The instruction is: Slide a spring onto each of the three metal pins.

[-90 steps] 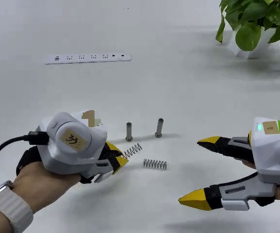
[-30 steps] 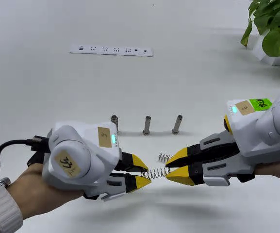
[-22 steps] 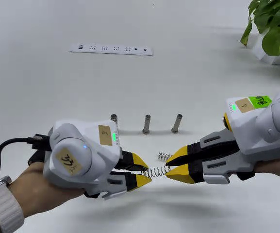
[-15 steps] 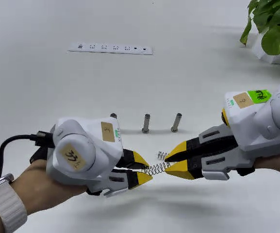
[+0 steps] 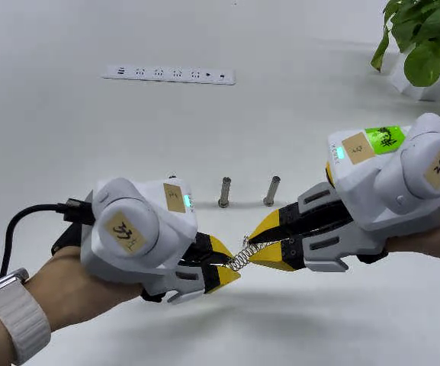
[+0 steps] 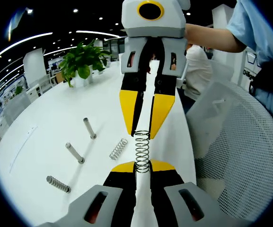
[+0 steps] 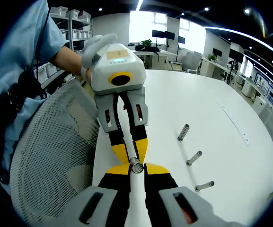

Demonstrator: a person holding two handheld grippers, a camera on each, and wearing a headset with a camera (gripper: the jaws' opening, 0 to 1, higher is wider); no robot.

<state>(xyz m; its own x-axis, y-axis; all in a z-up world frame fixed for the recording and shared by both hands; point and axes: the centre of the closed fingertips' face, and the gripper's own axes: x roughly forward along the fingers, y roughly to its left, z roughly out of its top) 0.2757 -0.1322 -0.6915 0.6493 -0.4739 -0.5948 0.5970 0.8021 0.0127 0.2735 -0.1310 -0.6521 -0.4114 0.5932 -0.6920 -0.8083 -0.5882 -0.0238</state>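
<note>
A short coil spring [image 5: 240, 257] hangs just above the white table, stretched between my two grippers. My left gripper [image 5: 226, 267] is shut on its near end [image 6: 141, 158]. My right gripper [image 5: 253, 245] faces it and is shut on the other end [image 7: 136, 165]. Behind them stand two bare metal pins [image 5: 224, 192] [image 5: 271, 191]. A third pin [image 6: 58, 184], wearing a spring, is mostly hidden behind the left gripper in the head view. Another loose spring [image 6: 118, 148] lies on the table near the pins.
A white power strip [image 5: 168, 74] lies far back on the table. A potted plant [image 5: 422, 38] stands at the back right. A black cable [image 5: 21, 221] trails from the left gripper. A mesh chair [image 6: 240, 142] sits past the table edge.
The spring was picked up off the table by the left gripper, and the right gripper shut on its other end. Over the last second the grippers drew closer and the spring shortened and tilted.
</note>
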